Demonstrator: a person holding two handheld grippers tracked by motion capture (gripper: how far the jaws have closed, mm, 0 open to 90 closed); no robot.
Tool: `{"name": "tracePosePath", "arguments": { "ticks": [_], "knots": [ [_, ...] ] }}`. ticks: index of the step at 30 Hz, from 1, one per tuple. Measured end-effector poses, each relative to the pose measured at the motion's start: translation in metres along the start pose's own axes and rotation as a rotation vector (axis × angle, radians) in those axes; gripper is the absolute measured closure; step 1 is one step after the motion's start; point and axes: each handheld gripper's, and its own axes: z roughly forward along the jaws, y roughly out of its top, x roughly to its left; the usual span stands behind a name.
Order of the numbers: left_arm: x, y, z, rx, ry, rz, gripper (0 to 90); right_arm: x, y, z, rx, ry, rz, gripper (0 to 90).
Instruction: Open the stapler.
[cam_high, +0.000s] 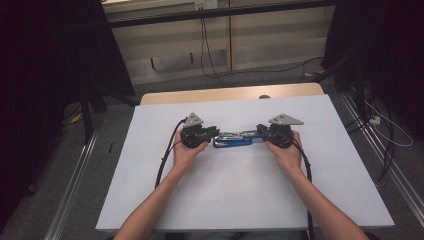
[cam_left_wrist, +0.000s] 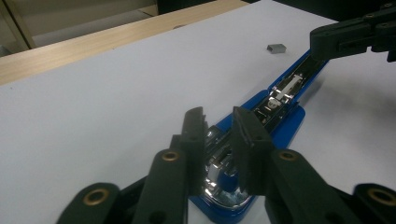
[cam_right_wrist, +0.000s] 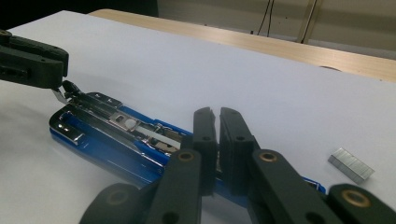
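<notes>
High view: opened blue stapler (cam_high: 232, 140) lies on white desk (cam_high: 240, 200) between both fingers | left gripper (cam_left_wrist: 219, 123) slightly parted around its hinge end | right gripper (cam_right_wrist: 215, 122) nearly closed, pinning the other end, likely steadying for reloading | staple strip (cam_right_wrist: 351, 164) beside right fingers.

A white table top (cam_high: 235, 190) covered most of the work surface, with a light wooden edge (cam_high: 225, 93) exposed along its far side. Dark cables (cam_high: 207, 55) hung against the pale wall panel beyond the table. Grey floor with metal rails (cam_high: 75, 185) ran along both sides.
</notes>
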Motion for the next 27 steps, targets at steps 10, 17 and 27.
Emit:
{"name": "tracePosePath", "arguments": {
  "ticks": [10,17,27],
  "knots": [
    [-0.010,0.002,-0.004,-0.012,0.024,0.013,47.7,0.001,0.002,-0.003,-0.024,0.027,0.004,56.7],
    [-0.011,0.003,-0.008,0.018,0.054,-0.016,24.5,0.001,0.002,-0.006,-0.039,0.029,0.015,30.8],
    [-0.012,0.000,-0.016,0.034,0.074,-0.013,4.9,-0.003,0.002,-0.015,-0.053,0.021,0.024,4.0]
  ]
}}
